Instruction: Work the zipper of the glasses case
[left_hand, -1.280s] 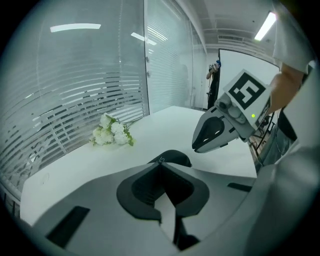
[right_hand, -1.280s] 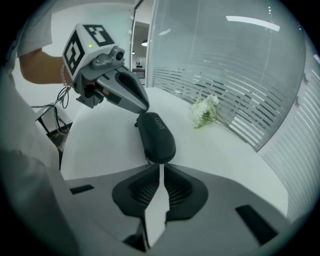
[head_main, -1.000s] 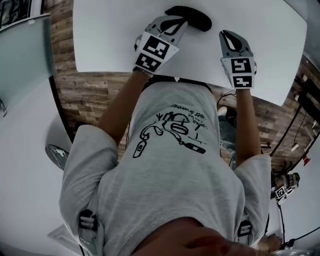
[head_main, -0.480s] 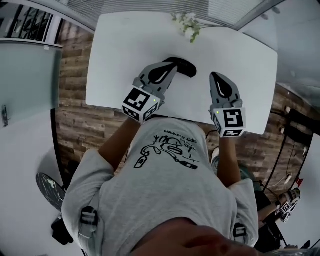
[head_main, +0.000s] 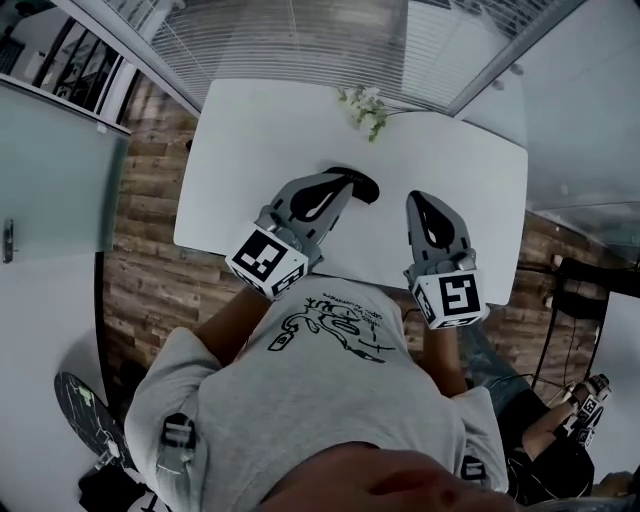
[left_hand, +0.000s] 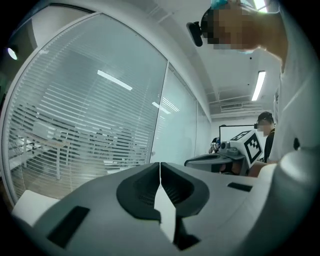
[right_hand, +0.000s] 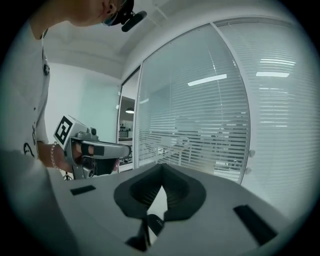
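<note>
Glasses case (head_main: 366, 187): dark, flat on the white table (head_main: 250, 130), toward its middle, partly hidden behind the tip of the left gripper (head_main: 338, 183).
Zipper: too small and dark in the head view to read as run shut or open; not seen in either gripper view.
Left claw: pressed together, tip to tip, nothing between; aimed up at the glass wall with blinds (left_hand: 75, 125) rather than at the table.
Right claw: right gripper (head_main: 415, 198) likewise pressed together and empty, off to the case's right, apart from it, also tilted up toward the room.
Contact: none visible; both grippers held above the table, neither holding the case nor its pull.
Progress: unsettled; fits hands about to go down to the case just as well as hands lifted off after the zipper run.
Elsewhere: flower sprig (head_main: 366, 108) at the table's far edge, well clear of the case.
</note>
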